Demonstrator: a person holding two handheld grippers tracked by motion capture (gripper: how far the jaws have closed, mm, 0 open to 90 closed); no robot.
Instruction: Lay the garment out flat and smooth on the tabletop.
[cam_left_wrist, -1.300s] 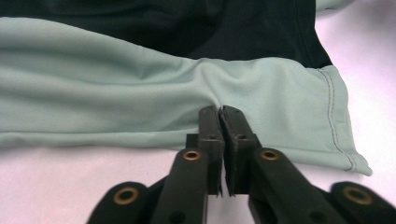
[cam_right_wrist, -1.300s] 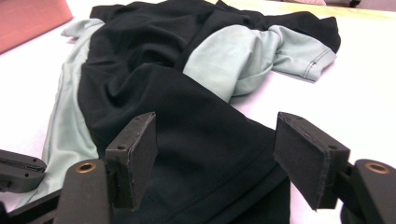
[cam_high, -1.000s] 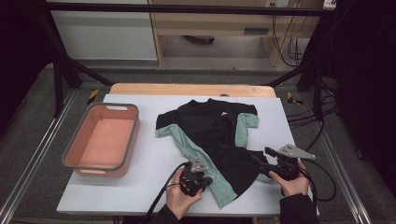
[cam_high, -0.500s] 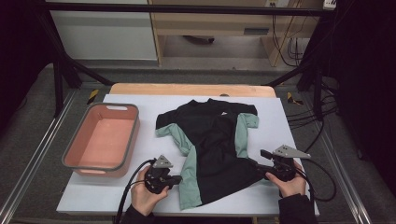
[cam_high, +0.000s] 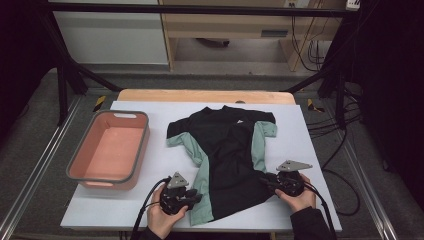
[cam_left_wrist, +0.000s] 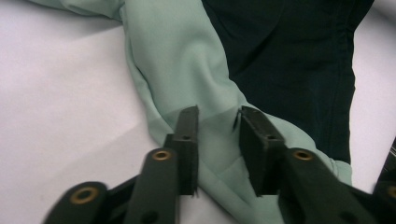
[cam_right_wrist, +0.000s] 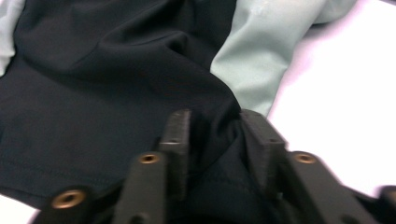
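1. Left gripper (cam_high: 192, 196): jaws just opening, parted over the shirt's (cam_high: 227, 150) mint hem corner; no grip.
2. Shirt lies flat on the desk (cam_high: 310, 135), long axis away from the person.
3. Right gripper (cam_high: 265, 178): jaws just closing, black hem fold between; pinch uncertain.

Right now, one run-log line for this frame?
left gripper: jaws just opening, over shirt green hem | right gripper: jaws just closing, black fabric bunched between | tub: left of shirt
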